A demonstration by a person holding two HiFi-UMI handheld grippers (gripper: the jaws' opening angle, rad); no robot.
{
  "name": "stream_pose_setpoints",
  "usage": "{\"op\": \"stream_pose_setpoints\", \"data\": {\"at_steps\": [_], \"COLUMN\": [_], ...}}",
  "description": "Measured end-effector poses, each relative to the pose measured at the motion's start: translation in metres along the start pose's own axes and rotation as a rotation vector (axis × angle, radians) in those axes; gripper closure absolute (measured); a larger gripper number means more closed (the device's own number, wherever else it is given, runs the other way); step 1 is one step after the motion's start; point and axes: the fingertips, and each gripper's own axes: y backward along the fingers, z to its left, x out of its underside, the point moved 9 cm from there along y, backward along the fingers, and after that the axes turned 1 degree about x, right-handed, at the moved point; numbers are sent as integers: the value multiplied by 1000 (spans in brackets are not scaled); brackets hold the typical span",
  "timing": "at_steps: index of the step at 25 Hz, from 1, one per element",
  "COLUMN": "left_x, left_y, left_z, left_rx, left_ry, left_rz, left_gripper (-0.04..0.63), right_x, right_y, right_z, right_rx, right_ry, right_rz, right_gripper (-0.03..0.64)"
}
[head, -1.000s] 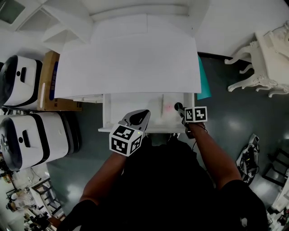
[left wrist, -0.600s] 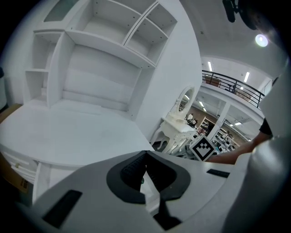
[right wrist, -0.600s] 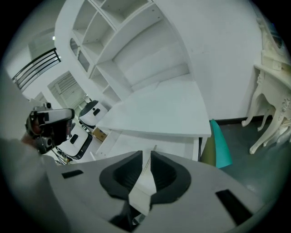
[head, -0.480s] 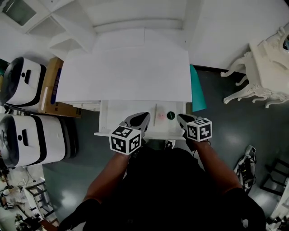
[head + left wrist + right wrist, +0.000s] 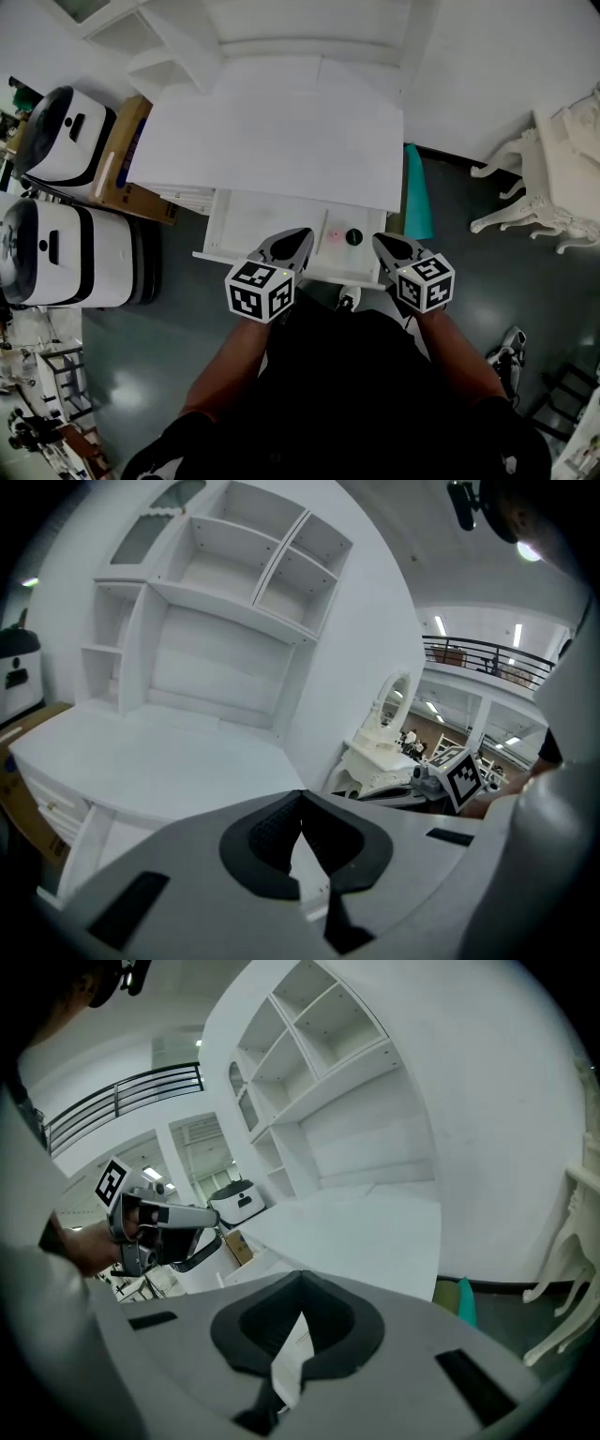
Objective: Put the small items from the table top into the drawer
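The white desk's drawer [image 5: 236, 223] stands pulled out below the bare table top [image 5: 272, 141]. Inside it, toward the right, lie a small pink item [image 5: 334, 236] and a dark round item [image 5: 353, 237]. My left gripper [image 5: 298, 240] hovers at the drawer's front edge, shut and empty; its jaws meet at the tip [image 5: 300, 797]. My right gripper [image 5: 380, 243] hangs just right of the dark round item, also shut with nothing held [image 5: 300, 1281]. Each gripper view catches the other gripper: the right one [image 5: 452, 776], the left one [image 5: 159, 1222].
Two white machines [image 5: 58, 141] [image 5: 66, 258] and a cardboard box [image 5: 122, 169] stand left of the desk. A teal object [image 5: 415, 192] leans at its right side, with a white ornate chair [image 5: 553, 178] beyond. Open shelves [image 5: 234, 583] rise behind the table top.
The right gripper let the dark round item go in the drawer and drew back to the front edge. The left gripper stayed put. The head view shifted slightly.
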Motion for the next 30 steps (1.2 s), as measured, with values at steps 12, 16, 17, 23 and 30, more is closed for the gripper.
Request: {"op": "stream_pose_setpoints", "data": {"at_steps": [12,16,17,23,30], "left_x": [13,20,22,48,75], "left_y": [30,47,54,92,124], "left_z": [-21,-26,-26,-26,-23], "left_rx": [20,67,77,119,162], "left_ry": [-47,-63,-66,-62,-66], "left_rz": [-1,7,13,21,37], "left_gripper": [592,592,591,592,591], "right_x": [7,21,25,47,64], "right_y": [34,41,43,56,62], "right_z": [36,55,62,110,161], "right_rx": [13,47,54,112,83], "right_ry": [0,-41,-58,-59,-79], "right_rz": [-68,-70,-71,-85,-124], "right_gripper": [591,591,591,589,589]}}
